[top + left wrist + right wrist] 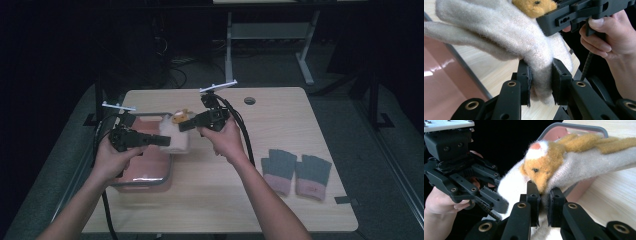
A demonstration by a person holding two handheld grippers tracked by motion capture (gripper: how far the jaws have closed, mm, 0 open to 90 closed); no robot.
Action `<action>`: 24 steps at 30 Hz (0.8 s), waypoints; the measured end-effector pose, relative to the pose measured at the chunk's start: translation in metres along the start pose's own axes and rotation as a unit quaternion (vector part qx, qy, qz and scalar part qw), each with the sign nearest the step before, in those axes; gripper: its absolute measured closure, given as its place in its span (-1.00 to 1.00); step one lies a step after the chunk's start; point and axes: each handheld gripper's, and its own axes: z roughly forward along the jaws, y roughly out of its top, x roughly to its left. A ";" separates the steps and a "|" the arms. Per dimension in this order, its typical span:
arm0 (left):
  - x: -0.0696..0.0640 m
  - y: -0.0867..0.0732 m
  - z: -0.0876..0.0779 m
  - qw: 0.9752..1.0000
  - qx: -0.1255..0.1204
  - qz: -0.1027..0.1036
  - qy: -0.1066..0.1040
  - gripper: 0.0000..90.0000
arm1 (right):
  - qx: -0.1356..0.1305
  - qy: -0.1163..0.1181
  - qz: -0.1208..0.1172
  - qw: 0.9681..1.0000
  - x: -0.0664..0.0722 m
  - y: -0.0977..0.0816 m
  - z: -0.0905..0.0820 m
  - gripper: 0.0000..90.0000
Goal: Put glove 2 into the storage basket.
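A cream knitted glove [175, 137] with an orange animal face [541, 168] hangs between both grippers, above the right edge of a pink tray [145, 172]. My left gripper [162, 141] is shut on the glove's lower left side; in the left gripper view its pads [526, 80] squeeze the cream wool [506, 32]. My right gripper [181, 126] is shut on the glove's upper edge by the orange face; in the right gripper view its pads [533, 197] pinch the fabric just below that face. The other hand's gripper [461, 180] shows at the left of that view.
A pair of grey gloves with pink cuffs [297, 172] lies flat at the right of the wooden table [220, 200]. A cable hole [249, 100] sits near the far edge. Cables trail from both grippers. Desk legs stand on the floor beyond the table.
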 end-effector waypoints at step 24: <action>0.019 -0.005 -0.036 1.000 -0.009 -0.019 0.012 0.59 | 0.026 0.024 -0.010 0.999 0.015 0.026 0.040 0.83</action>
